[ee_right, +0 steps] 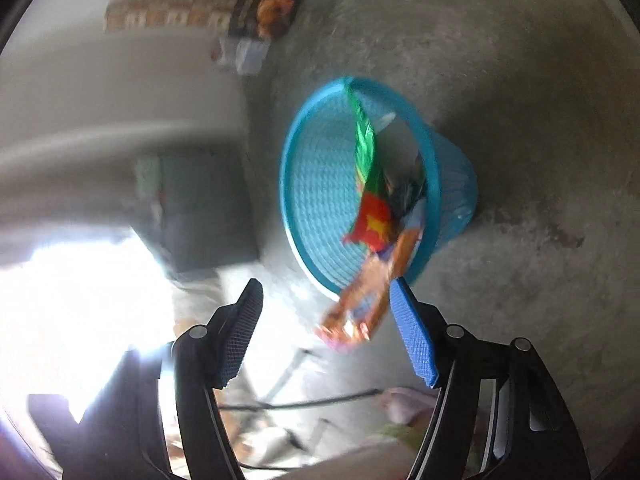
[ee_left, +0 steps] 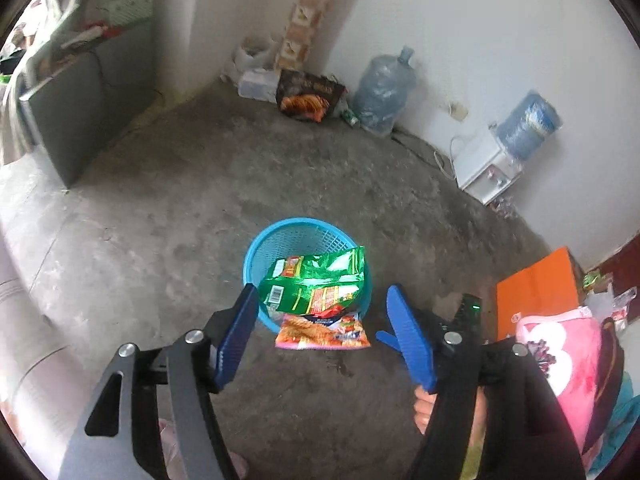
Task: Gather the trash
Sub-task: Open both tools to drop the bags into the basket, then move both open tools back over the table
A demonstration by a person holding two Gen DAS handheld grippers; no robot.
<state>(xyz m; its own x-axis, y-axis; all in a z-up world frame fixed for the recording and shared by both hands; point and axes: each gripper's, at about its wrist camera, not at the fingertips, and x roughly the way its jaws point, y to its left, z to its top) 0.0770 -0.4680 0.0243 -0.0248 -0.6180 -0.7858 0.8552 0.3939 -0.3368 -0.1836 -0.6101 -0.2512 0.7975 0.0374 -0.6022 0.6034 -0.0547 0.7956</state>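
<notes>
A blue mesh basket point(ee_left: 296, 236) stands on the concrete floor. A green snack wrapper point(ee_left: 320, 276) and an orange snack wrapper point(ee_left: 324, 334) hang loose over its near rim, in the gap of my left gripper point(ee_left: 323, 289). That gripper is open; the green wrapper's edge lies close to the left pad, the right pad is apart. In the right wrist view the same basket point(ee_right: 320, 184) shows with the green wrapper point(ee_right: 366, 148) and the blurred orange wrapper point(ee_right: 360, 304). My right gripper point(ee_right: 326, 282) is open, with the orange wrapper near its right pad.
An orange paper bag point(ee_left: 536, 288) and pink cloth point(ee_left: 560, 360) lie at the right. A white water dispenser point(ee_left: 488, 168), a water jug point(ee_left: 384, 92) and a dark snack box point(ee_left: 308, 96) line the far wall. A grey cabinet point(ee_left: 76, 120) stands at the left.
</notes>
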